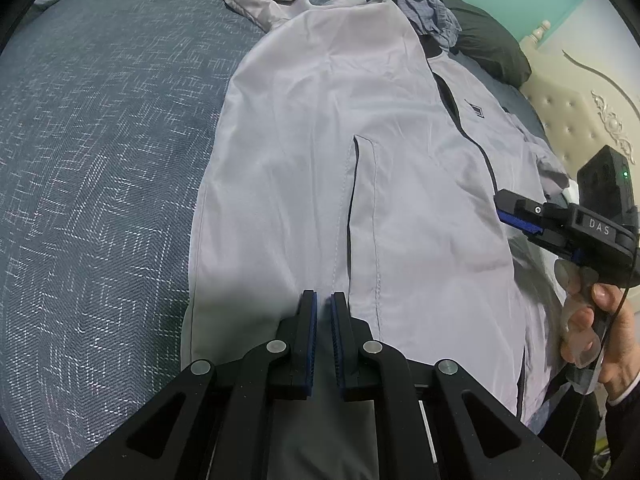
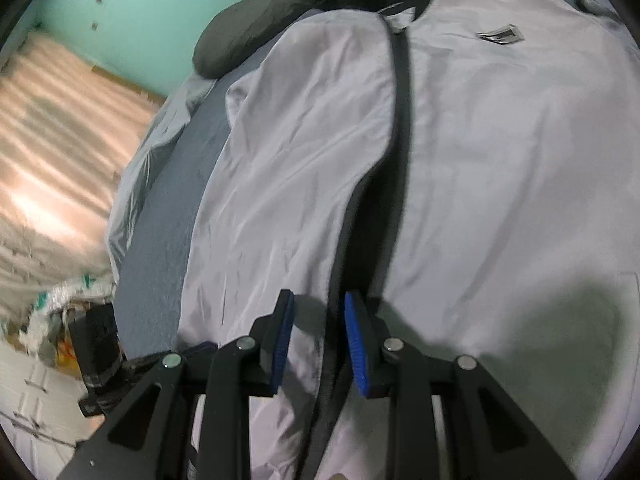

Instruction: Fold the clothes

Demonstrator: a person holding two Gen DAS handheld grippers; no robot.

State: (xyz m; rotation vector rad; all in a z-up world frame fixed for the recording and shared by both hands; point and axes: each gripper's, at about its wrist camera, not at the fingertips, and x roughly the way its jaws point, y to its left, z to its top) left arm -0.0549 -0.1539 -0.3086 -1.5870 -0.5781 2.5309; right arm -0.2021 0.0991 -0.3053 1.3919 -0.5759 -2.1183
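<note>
A light grey jacket (image 1: 312, 140) lies flat, front up, on the dark blue patterned bedcover (image 1: 100, 160). It has a dark-lined zip edge and a small chest patch (image 2: 500, 34). My left gripper (image 1: 324, 296) hovers over its near hem beside the pocket slit (image 1: 356, 200), shut, with nothing visible between the pads. A hand holds my right gripper (image 1: 500, 210) at the jacket's right side. In the right wrist view that gripper (image 2: 316, 300) stands open over the jacket (image 2: 500, 160), and the dark zip edge (image 2: 400, 120) runs down between its blue pads (image 2: 356, 344) without being pressed.
A crumpled blue-grey garment (image 1: 428, 12) and a dark pillow (image 1: 488, 40) lie at the jacket's far end. A cream tufted headboard (image 1: 572, 120) stands on the right. Past the bed's edge are a wooden floor (image 2: 60, 140) and bags (image 2: 60, 308).
</note>
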